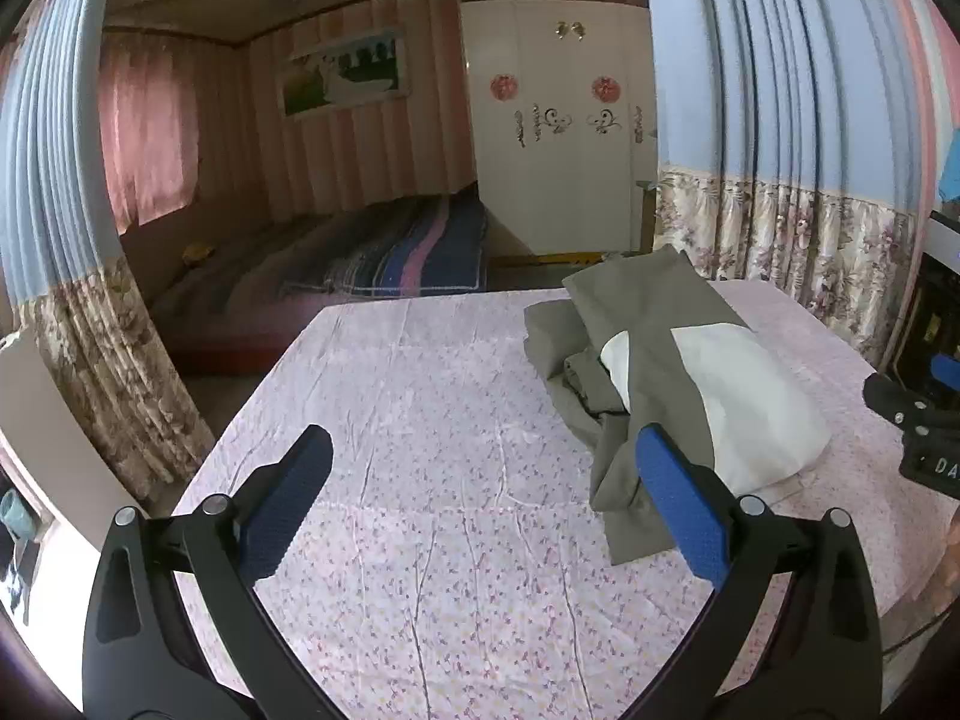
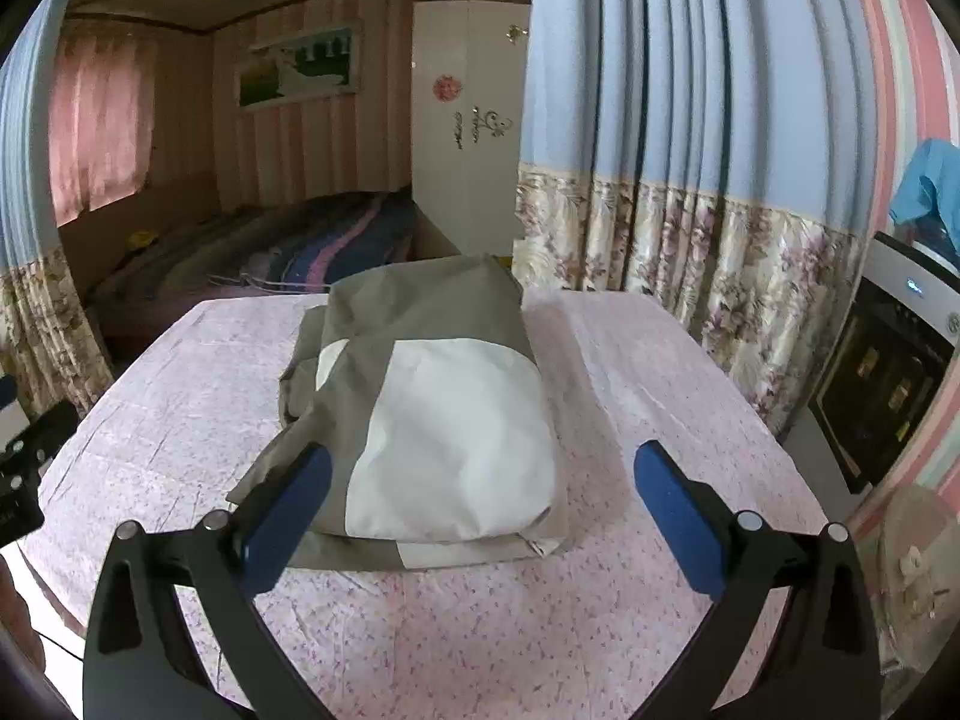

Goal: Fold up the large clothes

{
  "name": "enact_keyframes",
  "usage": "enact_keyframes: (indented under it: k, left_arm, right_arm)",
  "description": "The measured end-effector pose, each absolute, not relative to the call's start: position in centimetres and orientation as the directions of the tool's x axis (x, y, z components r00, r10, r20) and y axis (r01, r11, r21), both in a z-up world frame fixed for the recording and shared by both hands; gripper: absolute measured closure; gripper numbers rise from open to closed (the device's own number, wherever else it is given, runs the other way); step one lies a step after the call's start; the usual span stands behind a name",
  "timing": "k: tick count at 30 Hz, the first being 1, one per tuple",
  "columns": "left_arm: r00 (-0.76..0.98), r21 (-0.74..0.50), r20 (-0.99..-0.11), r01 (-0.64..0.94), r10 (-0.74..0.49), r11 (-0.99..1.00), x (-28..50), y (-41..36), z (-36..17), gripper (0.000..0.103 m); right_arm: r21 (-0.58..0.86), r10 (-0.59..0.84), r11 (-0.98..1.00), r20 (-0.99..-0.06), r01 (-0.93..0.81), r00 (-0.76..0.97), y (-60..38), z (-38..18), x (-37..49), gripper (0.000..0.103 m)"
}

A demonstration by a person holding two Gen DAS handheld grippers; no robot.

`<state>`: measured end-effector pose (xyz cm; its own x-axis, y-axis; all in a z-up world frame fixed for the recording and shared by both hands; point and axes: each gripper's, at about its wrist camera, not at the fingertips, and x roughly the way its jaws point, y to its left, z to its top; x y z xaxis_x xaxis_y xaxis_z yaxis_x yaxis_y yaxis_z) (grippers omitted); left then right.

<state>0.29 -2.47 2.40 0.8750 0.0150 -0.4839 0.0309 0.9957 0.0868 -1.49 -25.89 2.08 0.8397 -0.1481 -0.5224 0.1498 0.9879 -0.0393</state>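
Note:
An olive-grey and white garment (image 2: 444,408) lies folded in a bundle on the bed with the pink flowered sheet (image 2: 630,360). In the left wrist view the garment (image 1: 690,372) lies to the right, its loose grey edge hanging toward me. My left gripper (image 1: 480,456) is open and empty above the sheet, its right finger just in front of that grey edge. My right gripper (image 2: 480,468) is open and empty, hovering over the near end of the bundle, its left finger over the grey cloth. The right gripper's body (image 1: 918,426) shows at the left view's right edge.
The sheet (image 1: 420,450) spreads to the left of the garment. Blue and flowered curtains (image 2: 690,180) hang behind the bed. A second bed with a striped blanket (image 1: 396,252) lies farther back. A dark cabinet (image 2: 888,384) stands to the right. A white wardrobe (image 1: 558,132) stands at the back.

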Motion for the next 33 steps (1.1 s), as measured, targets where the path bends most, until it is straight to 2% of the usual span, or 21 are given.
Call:
enact_keyframes:
  k: [33]
  left_arm:
    - [0.846,0.056,-0.532,0.006,0.025,0.998,1.9,-1.3,1.3,0.003]
  right_arm:
    - [-0.044,-0.179,0.982,-0.529,0.184,0.830,-26.2,1.2,-0.9,0.002]
